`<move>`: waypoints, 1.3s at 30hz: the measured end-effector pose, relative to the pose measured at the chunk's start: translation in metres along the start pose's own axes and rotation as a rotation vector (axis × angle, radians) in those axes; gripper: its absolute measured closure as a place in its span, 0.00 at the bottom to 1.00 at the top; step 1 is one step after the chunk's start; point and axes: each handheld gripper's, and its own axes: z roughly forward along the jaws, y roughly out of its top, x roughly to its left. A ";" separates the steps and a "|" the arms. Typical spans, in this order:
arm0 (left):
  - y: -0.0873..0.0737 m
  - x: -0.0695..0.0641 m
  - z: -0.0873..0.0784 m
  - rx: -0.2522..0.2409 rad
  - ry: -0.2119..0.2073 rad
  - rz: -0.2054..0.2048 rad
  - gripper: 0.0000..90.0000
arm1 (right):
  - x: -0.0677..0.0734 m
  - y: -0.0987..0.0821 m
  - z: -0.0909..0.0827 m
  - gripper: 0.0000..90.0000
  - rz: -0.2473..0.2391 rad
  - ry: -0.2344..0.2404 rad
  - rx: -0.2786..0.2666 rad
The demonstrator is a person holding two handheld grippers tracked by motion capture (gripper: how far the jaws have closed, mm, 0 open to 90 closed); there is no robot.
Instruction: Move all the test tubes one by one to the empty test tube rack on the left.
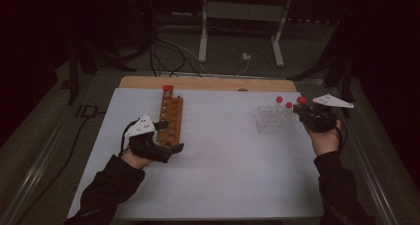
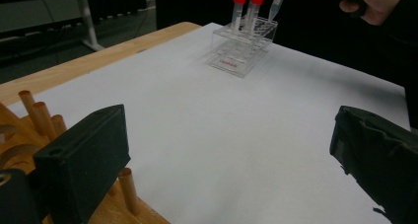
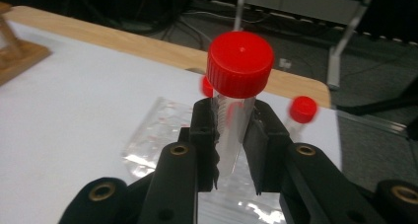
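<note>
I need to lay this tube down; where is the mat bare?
Bare: the wide middle of the mat between the wooden rack and the clear rack, and the near strip. Crowded: around each rack, by the left gripper and right gripper.

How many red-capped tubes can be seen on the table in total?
4. One stands in the wooden rack at its far end. Two stand in the clear rack. One is held in the right gripper jaws above that rack.

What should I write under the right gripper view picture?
Right gripper shut on a clear red-capped plastic tube above the clear plastic rack.
</note>
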 end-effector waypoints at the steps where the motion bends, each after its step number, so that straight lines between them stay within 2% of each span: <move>1: 0.000 0.000 0.000 0.001 0.000 0.003 0.03 | 0.003 0.001 -0.001 0.84 -0.003 0.014 -0.001; 12: 0.004 -0.001 0.000 -0.004 -0.009 0.012 0.03 | 0.050 -0.002 -0.001 0.84 -0.059 0.134 0.017; 18: 0.006 -0.003 0.005 0.004 -0.024 0.016 0.03 | 0.071 -0.007 0.003 0.84 -0.079 0.196 0.029; 39: 0.018 -0.022 0.031 0.030 -0.118 0.054 0.03 | 0.143 -0.027 0.017 0.84 -0.181 0.376 0.078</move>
